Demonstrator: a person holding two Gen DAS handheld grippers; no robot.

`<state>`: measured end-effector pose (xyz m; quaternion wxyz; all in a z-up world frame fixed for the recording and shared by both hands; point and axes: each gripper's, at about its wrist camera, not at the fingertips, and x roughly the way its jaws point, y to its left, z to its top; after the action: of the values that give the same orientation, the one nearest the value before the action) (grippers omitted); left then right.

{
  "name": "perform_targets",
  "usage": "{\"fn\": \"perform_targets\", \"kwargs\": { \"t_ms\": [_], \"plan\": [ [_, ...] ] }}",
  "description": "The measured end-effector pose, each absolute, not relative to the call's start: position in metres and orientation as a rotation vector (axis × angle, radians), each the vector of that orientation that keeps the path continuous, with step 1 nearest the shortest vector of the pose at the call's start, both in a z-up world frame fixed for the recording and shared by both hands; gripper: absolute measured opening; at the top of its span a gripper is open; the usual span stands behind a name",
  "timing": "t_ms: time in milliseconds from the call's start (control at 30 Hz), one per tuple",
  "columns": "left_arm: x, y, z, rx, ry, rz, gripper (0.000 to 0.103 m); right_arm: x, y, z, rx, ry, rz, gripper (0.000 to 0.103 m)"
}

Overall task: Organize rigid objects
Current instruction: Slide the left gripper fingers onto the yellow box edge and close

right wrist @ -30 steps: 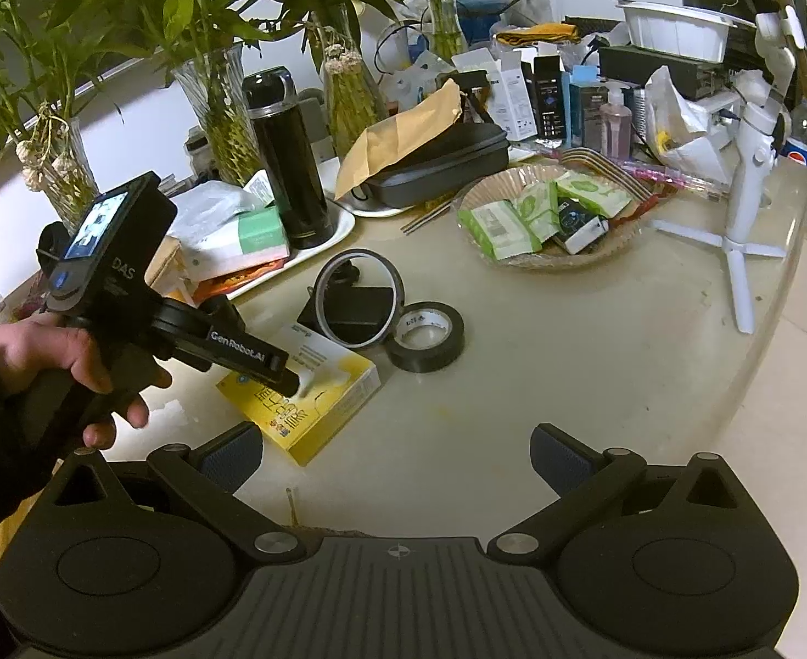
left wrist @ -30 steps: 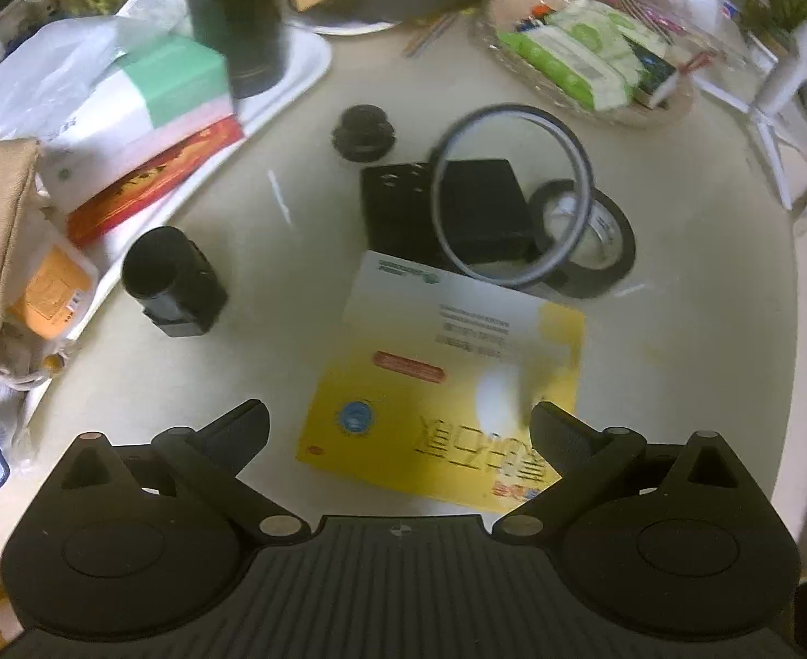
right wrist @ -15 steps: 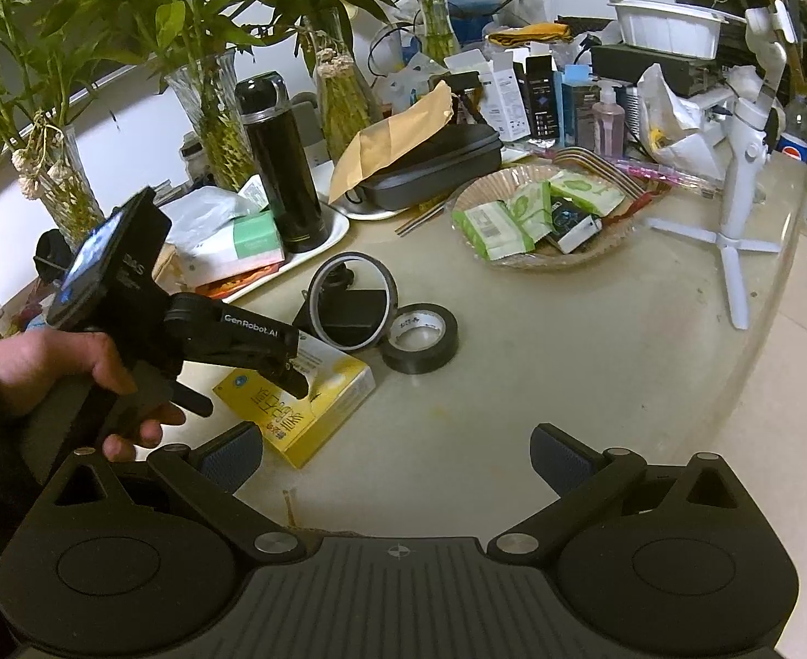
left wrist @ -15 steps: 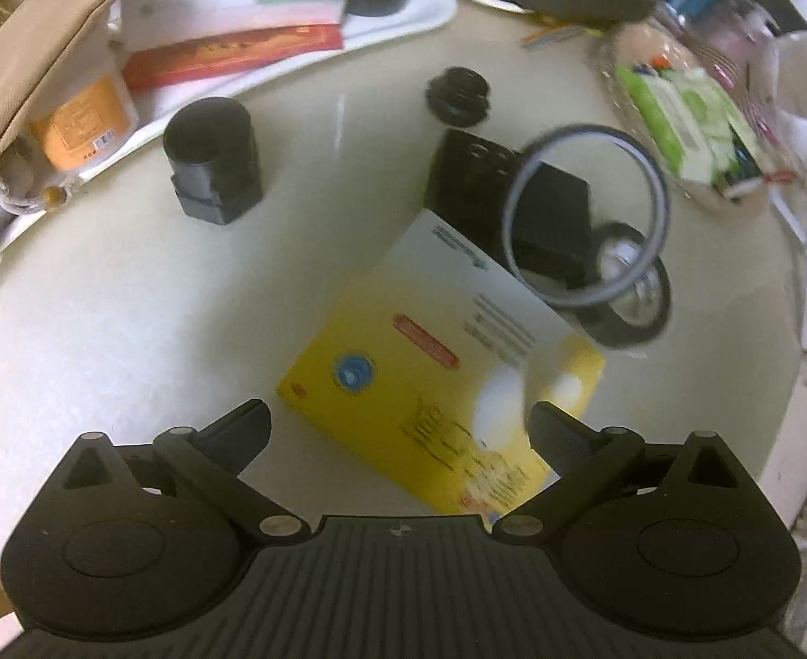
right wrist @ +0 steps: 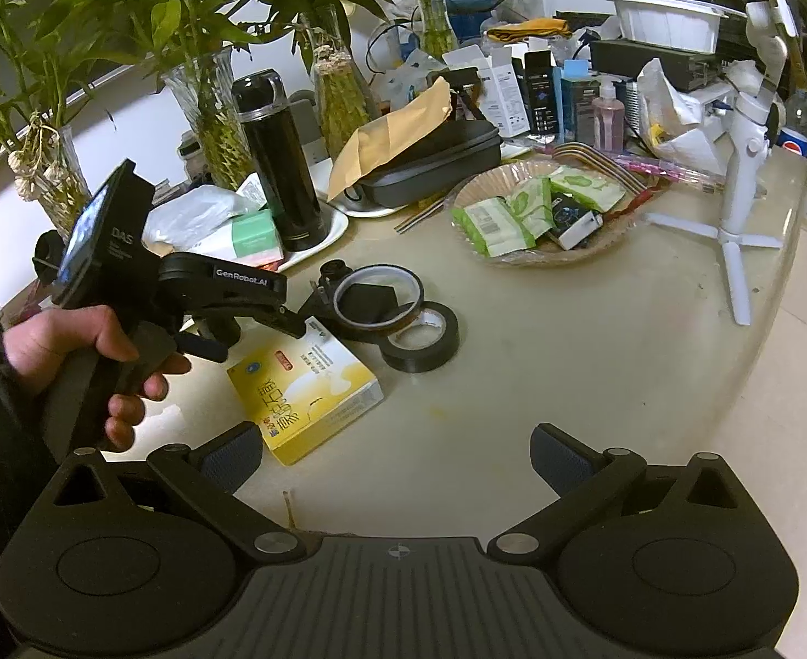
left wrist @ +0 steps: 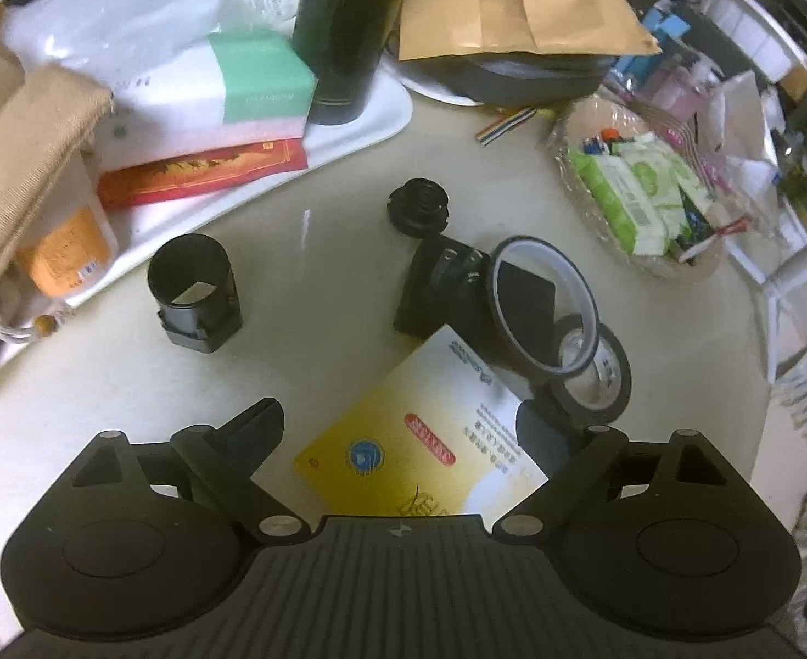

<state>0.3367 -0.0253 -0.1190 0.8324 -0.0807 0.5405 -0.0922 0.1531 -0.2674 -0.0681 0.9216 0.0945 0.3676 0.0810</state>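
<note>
The yellow box (left wrist: 420, 442) lay flat on the table (left wrist: 321, 296), its near end hidden behind the left gripper (left wrist: 403, 428), whose fingers stood spread above it, holding nothing. A clear ring (left wrist: 541, 310) leaned over a black block (left wrist: 453, 296) and a tape roll (left wrist: 601, 379), hiding part of each. The right gripper (right wrist: 398, 450) hung spread and empty, well apart from the box.

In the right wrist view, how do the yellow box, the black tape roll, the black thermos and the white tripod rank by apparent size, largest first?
1. black thermos and white tripod: both tall, too alike to rank.
2. yellow box, though it lies nearer the camera.
3. black tape roll.
</note>
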Motion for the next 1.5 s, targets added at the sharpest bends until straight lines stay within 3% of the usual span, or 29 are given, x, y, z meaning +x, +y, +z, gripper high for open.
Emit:
{"fn": "perform_targets", "kwargs": {
  "t_ms": [333,633,967,1500],
  "plan": [
    [0.341,-0.068,-0.108,-0.013,1.22,-0.053,0.098,0.154,-0.272,-0.064,0.218,0.742,0.174,0.103],
    [0.363,-0.12,-0.143,0.179,1.263,-0.004,0.099,0.152,-0.295,-0.062,0.284,0.722,0.131,0.103],
    [0.322,-0.106,-0.148,0.28,1.317,0.014,0.099,0.152,-0.293,-0.068,0.206,0.752,0.119,0.103],
    [0.303,-0.016,-0.115,-0.147,1.413,-0.078,0.1,0.154,-0.271,-0.074,0.114,0.808,0.165,0.103]
  ]
}}
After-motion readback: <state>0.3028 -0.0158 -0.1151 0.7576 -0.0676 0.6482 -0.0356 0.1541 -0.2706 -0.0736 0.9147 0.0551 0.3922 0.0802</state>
